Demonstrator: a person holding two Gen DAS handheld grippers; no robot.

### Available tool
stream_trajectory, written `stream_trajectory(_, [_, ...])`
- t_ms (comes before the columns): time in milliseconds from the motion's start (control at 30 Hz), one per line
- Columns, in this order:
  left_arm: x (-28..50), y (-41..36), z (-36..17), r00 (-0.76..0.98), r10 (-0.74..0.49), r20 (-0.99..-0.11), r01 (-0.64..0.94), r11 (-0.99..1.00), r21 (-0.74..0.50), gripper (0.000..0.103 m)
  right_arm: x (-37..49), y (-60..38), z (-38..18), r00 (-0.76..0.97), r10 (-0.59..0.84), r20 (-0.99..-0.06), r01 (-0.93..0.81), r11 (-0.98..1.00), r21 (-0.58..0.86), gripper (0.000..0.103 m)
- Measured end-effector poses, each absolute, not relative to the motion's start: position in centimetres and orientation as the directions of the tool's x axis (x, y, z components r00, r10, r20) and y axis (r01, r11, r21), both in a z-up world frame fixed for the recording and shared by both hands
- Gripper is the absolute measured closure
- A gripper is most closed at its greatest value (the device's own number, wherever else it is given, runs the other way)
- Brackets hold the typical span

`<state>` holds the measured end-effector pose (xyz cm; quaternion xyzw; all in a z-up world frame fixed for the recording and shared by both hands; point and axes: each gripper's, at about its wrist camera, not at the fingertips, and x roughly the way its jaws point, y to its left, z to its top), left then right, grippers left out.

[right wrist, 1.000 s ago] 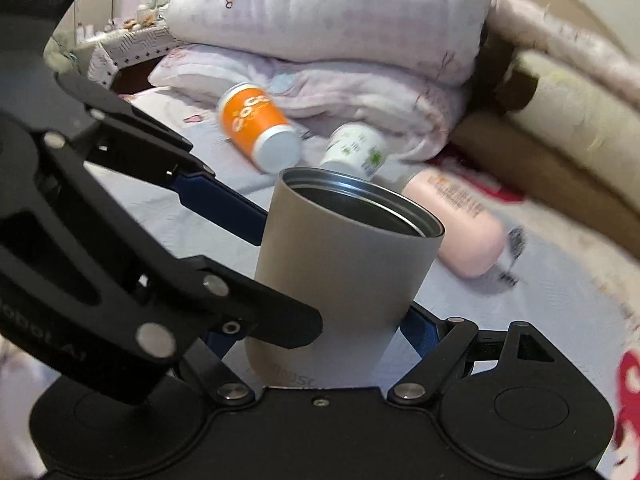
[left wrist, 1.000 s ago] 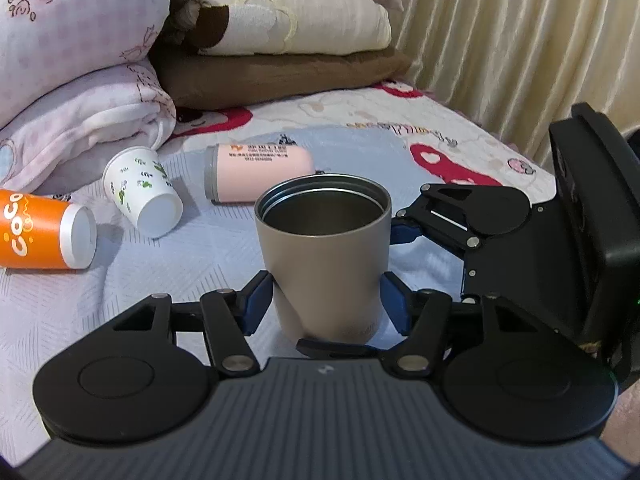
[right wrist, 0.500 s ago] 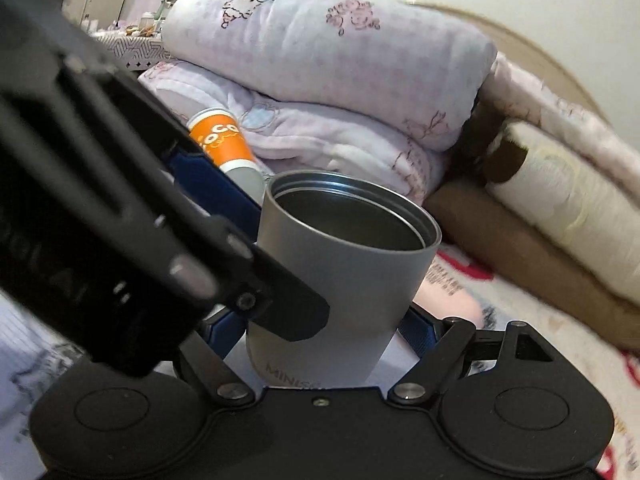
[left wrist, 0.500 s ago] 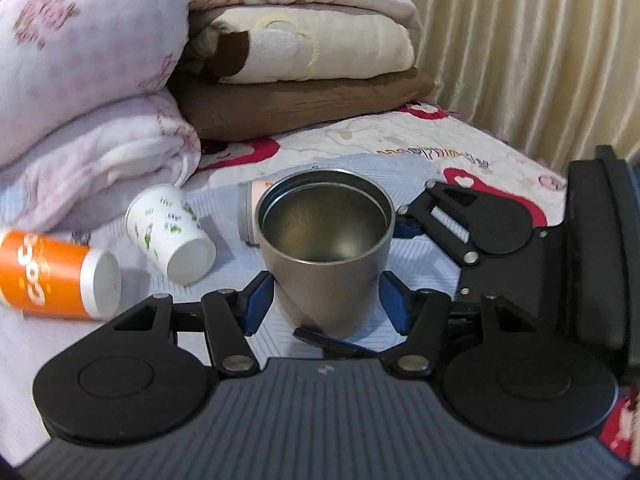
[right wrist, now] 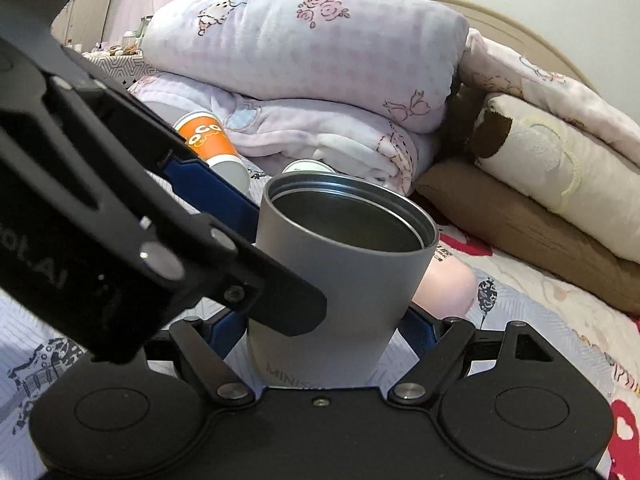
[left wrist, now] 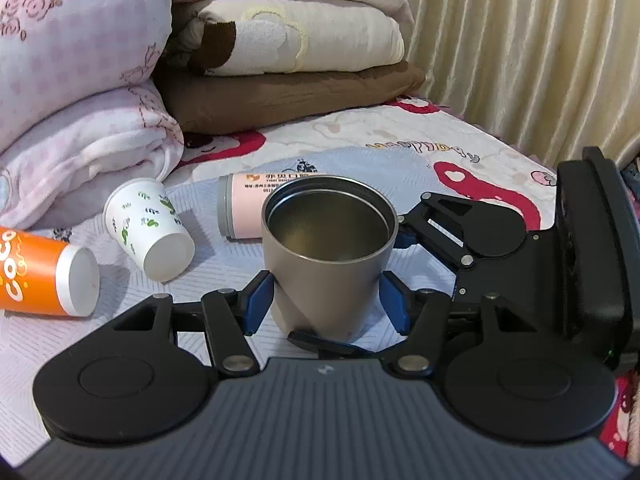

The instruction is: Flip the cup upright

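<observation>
A grey metal cup (left wrist: 328, 264) stands mouth up, held a little above the bed between both grippers. My left gripper (left wrist: 326, 300) is shut on its lower body, blue pads on either side. My right gripper (right wrist: 324, 332) is also shut on the same cup (right wrist: 344, 280) from another side. The right gripper's body shows at the right in the left wrist view (left wrist: 520, 264). The cup's base is hidden behind the gripper bodies.
An orange paper cup (left wrist: 44, 276), a white paper cup with green marks (left wrist: 150, 230) and a pink bottle (left wrist: 248, 204) lie on their sides on the bed sheet (left wrist: 400, 148). Folded blankets and pillows (left wrist: 280, 52) are stacked behind. A curtain (left wrist: 540, 48) hangs at right.
Both grippers have risen with the cup over the last second, and the view now looks more down into its mouth. The cups on the bed have not moved.
</observation>
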<state>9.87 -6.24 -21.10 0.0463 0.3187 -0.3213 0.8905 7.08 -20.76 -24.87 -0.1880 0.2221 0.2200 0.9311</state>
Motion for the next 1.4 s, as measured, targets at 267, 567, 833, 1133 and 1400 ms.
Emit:
stream_trajectory(267, [9.0,-5.2,-20.5,0.61,-0.557,-0.564,0.555,0.808,-0.198,0.046,7.4,-21.7,-24.2,0.79,0.347,-0.505,-0.489,0.853,-0.179,0.016])
stream_trajectory(567, [6.4,-4.9,-18.3,0.615,-0.484,-0.622,0.448,0.864,-0.229,0.046,7.0,-23.4,-22.4,0.753,0.331,-0.568,-0.442,0.895,-0.064,0.015])
stream_trajectory(833, [1.7,-4.4,-12.6,0.67,-0.415,-0.616,0.358,0.907,-0.221,0.046,4.8,-25.6,-18.8,0.763,0.306,-0.569,-0.366,0.931,0.01,0.015])
stream_trajectory(1133, [-1.8,-3.6,-8.7,0.72,-0.274,-0.637,0.241,0.96,-0.141,0.046,-1.5,-27.4,-12.2,0.848,0.145,-0.509,-0.185,0.982,-0.028,0.015])
stream_trajectory(1400, [-6.0,-1.9,-5.0,0.733,-0.219,-0.644,0.149,0.975,-0.162,0.043,-6.7,-28.1,-7.2,0.853,0.076,-0.517,-0.093,0.996,-0.008,0.015])
